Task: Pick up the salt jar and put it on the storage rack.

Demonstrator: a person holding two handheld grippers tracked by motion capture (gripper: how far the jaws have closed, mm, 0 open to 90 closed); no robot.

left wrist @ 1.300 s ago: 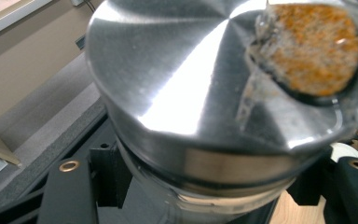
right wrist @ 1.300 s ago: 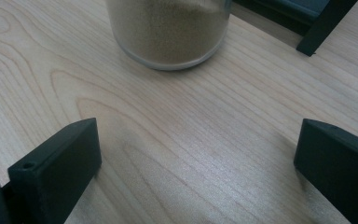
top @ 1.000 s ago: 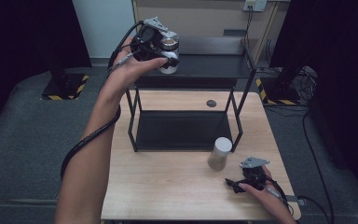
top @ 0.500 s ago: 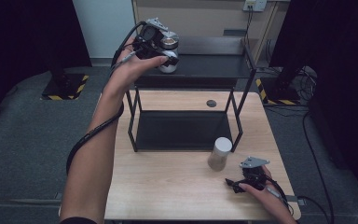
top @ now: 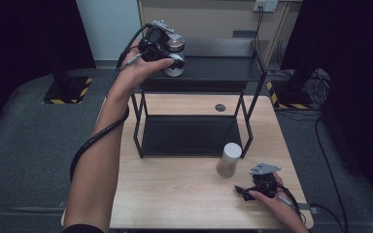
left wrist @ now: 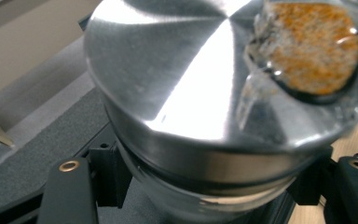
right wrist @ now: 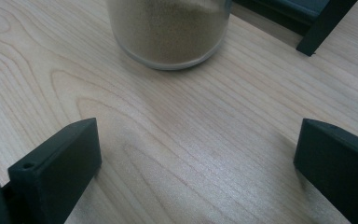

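The left gripper (top: 167, 51) is clamping a metal-lidded jar (top: 175, 57) over the rack (top: 209, 68) top for shelving; the right gripper (top: 252, 189) is resting unclenched before another jar (top: 229, 159).

Two bare forearms, no sleeves. Each hand carries a black gripper: left gripper (top: 171, 59), right gripper (top: 246, 192). Both have blocky black jaws with brass screw holes, a grey three-cornered top plate and a trailing black cable.

Sand-filled jar (top: 229, 159) on wooden table (top: 175, 194), beside black two-tier rack (top: 245, 73).
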